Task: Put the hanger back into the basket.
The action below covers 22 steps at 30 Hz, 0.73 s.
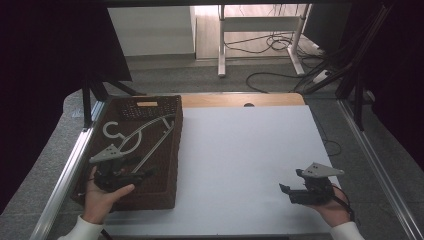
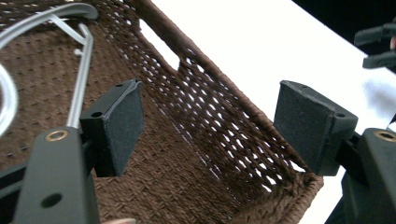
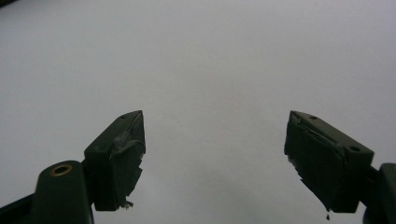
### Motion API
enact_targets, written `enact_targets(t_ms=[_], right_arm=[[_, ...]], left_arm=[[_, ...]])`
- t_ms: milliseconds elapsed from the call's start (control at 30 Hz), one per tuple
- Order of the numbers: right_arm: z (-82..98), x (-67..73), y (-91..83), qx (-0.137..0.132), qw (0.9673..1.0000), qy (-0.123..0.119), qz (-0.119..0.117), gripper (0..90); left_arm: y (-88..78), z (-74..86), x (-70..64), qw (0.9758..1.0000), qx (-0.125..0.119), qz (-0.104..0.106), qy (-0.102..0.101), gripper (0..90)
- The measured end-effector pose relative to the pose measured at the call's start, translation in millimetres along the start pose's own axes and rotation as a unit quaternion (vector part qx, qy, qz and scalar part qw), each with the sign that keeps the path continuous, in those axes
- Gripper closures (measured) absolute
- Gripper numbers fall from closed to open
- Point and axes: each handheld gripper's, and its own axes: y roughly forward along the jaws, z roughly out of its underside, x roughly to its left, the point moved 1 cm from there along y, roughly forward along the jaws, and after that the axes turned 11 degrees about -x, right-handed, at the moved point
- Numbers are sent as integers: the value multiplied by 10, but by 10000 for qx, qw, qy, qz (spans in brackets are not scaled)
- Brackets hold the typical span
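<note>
A brown woven basket (image 1: 172, 150) stands on the left part of the white table (image 1: 240, 150). In it lies a pale grey clothes hanger (image 1: 145, 131), its hook toward the far left. My left gripper (image 1: 146, 173) hovers over the basket's near end, open, with nothing between its pads. The left gripper view has the basket's mesh wall (image 2: 210, 107) between the spread jaws of the left gripper (image 2: 208, 126), and the hanger's bar (image 2: 81, 79) at the upper left. My right gripper (image 1: 286, 192) rests low at the near right; the right gripper (image 3: 215, 154) is open over bare white table.
Metal rails (image 1: 65, 175) run along both sides of the table, and a wooden strip (image 1: 240, 100) lines its far edge. Beyond it are a white desk frame (image 1: 260, 30) and loose cables (image 1: 270, 75) on the floor. Dark curtains hang at both sides.
</note>
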Motion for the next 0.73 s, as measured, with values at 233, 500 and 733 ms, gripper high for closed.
enact_targets(t_ms=[233, 500, 733], right_arm=[[-2, -7, -10, -4, 10000, -16, 15, 211], [-16, 1, -26, -36, 10000, -27, 44, 210], [-26, 3, -28, -48, 10000, -48, 47, 197]], left_arm=[[59, 33, -98, 9999, 66, 51, 88, 243], [90, 53, -130, 9997, 121, 159, 126, 243], [72, 47, -152, 9997, 73, 150, 158, 242]])
